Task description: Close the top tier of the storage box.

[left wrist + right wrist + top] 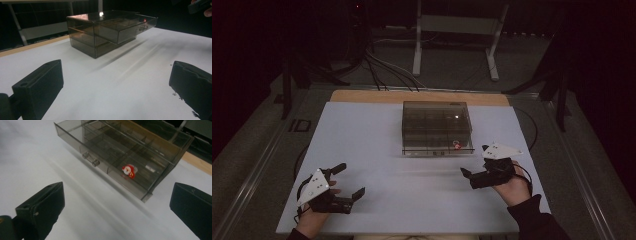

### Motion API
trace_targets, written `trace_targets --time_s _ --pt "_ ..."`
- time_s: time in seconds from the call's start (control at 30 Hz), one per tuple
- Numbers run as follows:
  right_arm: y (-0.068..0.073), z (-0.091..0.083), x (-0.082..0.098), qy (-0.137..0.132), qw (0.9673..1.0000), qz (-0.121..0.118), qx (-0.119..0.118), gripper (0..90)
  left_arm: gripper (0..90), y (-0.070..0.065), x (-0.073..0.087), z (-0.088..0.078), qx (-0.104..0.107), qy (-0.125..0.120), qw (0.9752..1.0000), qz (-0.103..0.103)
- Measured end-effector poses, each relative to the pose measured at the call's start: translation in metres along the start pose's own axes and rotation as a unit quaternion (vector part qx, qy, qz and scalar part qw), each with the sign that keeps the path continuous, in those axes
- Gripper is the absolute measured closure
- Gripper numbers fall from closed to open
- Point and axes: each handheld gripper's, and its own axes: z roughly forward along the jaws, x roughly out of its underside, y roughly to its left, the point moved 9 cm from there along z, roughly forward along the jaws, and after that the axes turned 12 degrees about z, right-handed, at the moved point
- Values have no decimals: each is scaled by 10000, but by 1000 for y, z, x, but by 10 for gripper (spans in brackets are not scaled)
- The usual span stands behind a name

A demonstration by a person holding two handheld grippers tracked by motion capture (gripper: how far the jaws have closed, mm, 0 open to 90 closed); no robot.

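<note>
One smoked, see-through drawer box [436,127] is seen standing on the white table [377,145], set toward the far middle, with its back close to the strip of bare wood along the table's far edge. One drawer [117,157] is pulled part-way out toward the person; it is split by partitions into several compartments, and one clear knob [90,159] is fixed to its front. One small red-and-white Santa figure [129,171] lies inside the open drawer, in a compartment just behind the front wall, toward the drawer's right end as seen from the person.

Two grippers are held over the near part of the table. The left gripper [346,181] is kept near the near-left corner, well apart from the box, with its fingers [40,87] spread wide and nothing between them. The right gripper [476,165] is held just in front of the box's right corner, near the open drawer but not touching it; its fingers [41,206] are likewise spread wide and empty.

Broad bare table is left between the two grippers and in front of the drawer, and on both sides of the box.
</note>
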Motion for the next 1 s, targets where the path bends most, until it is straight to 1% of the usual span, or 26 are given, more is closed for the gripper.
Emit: trace_targets --time_s 0.13,0.43,0.53,0.73,0.77,0.9,0.97,1.0 --pt "3 3 -3 0 10000 -37 -21 0 2 0 -1 -1 -13 -9 10000 15" --pt "20 18 -6 72 9998 -126 -150 0 2 1 -1 -1 -23 -15 10000 22" --pt "27 25 -2 133 9996 -143 -205 0 2 1 -1 -2 -21 -21 10000 25" --pt "37 36 8 263 9991 -76 -327 0 2 1 -1 -2 -18 -27 10000 25" --pt "37 38 10 297 9991 -79 -305 0 2 1 -1 -2 -20 -28 10000 26" --pt "39 42 14 292 9991 -93 -277 0 2 1 -1 -2 -22 -36 10000 20" --pt "42 46 19 298 9991 -28 -294 0 2 1 -1 -2 -25 -30 10000 31" --pt "44 48 23 353 9989 -18 -317 0 2 1 -2 -2 -26 -32 10000 34"
